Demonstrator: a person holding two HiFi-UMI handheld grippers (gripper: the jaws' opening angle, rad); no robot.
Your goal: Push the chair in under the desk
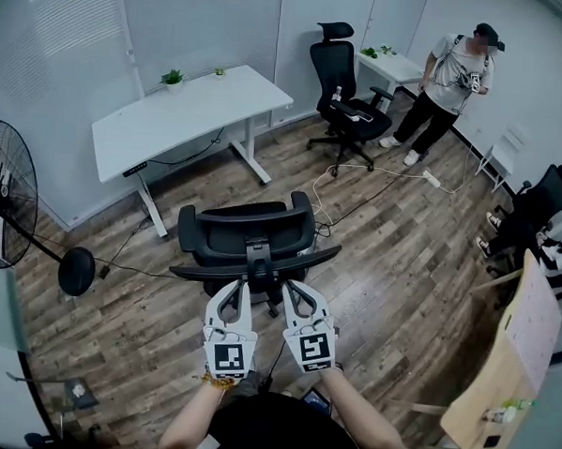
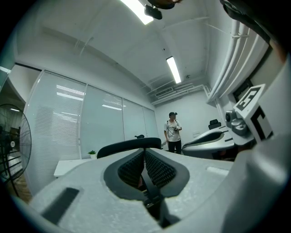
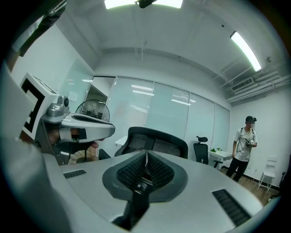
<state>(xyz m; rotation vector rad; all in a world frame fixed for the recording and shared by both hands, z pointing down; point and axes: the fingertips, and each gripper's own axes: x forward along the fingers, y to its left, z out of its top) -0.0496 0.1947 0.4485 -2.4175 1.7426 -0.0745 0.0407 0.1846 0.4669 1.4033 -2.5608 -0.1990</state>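
Head view | step: approach; left gripper [image 1: 232, 290] and right gripper [image 1: 293, 290], both closed and empty, near chair [image 1: 248, 231] back | next, likely: push it toward distant white surface [image 1: 203, 107].

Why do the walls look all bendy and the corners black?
Head view: the wide lens bows the desk and floorboards into curves. Left gripper view: black rounded corners, ceiling light glares white. Right gripper view: same dark rim, chair looks sharp.
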